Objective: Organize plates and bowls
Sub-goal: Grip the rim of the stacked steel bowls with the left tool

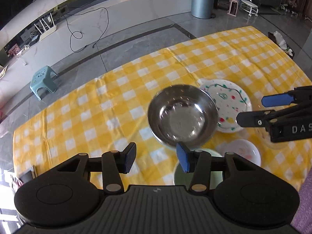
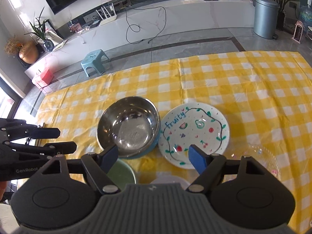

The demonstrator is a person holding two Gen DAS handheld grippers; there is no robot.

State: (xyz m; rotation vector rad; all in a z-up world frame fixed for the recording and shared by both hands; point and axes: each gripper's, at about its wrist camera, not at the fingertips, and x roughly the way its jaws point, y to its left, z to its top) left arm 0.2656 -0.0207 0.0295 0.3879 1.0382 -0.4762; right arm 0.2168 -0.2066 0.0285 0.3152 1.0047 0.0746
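Note:
A steel bowl (image 1: 182, 115) (image 2: 128, 126) with a blue underside stands upright on the yellow checked cloth (image 2: 243, 89). Right beside it lies a white plate (image 2: 195, 132) (image 1: 232, 101) painted with fruit and the word "Fruity". Nearer to me are a green bowl (image 2: 120, 175) (image 1: 195, 173), a small white bowl (image 1: 243, 152) (image 2: 169, 181) and a clear glass bowl (image 2: 259, 156). My left gripper (image 1: 156, 157) (image 2: 60, 140) is open and empty, left of the steel bowl. My right gripper (image 2: 154, 156) (image 1: 255, 110) is open, empty, above the near edges of bowl and plate.
The table's far edge (image 2: 214, 57) drops to a grey tiled floor. A teal stool (image 2: 95, 62) stands beyond it, and a grey bin (image 2: 265, 17) at the far right. A dark thing (image 1: 29, 175) sits at the table's left near corner.

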